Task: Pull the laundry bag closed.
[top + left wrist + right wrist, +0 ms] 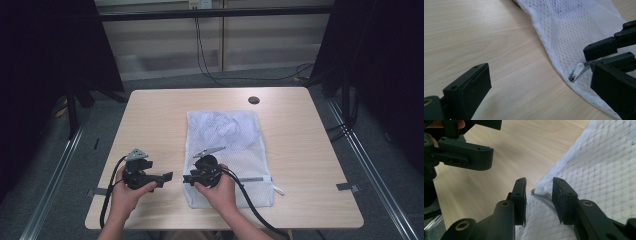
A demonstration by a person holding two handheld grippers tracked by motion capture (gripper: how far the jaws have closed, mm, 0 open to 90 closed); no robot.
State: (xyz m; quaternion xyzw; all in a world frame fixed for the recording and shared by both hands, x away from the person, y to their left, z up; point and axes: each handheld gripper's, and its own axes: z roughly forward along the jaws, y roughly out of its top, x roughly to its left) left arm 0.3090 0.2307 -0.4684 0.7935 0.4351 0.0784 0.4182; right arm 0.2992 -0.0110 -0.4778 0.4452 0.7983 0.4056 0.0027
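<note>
A white mesh laundry bag lies flat on the middle of the wooden table. At its near left edge a small white zipper pull sits at the end of the zipper track. My right gripper points left, and its two jaws stand either side of the pull with a gap, open. My left gripper is wide open over bare wood just left of the bag edge, facing the right gripper. In the high view the left gripper and right gripper nearly meet tip to tip.
A dark round grommet is set in the table near its far edge. Grey tape tabs stick out at the table's sides. Cables run across the floor behind, and black curtains hang at both sides.
</note>
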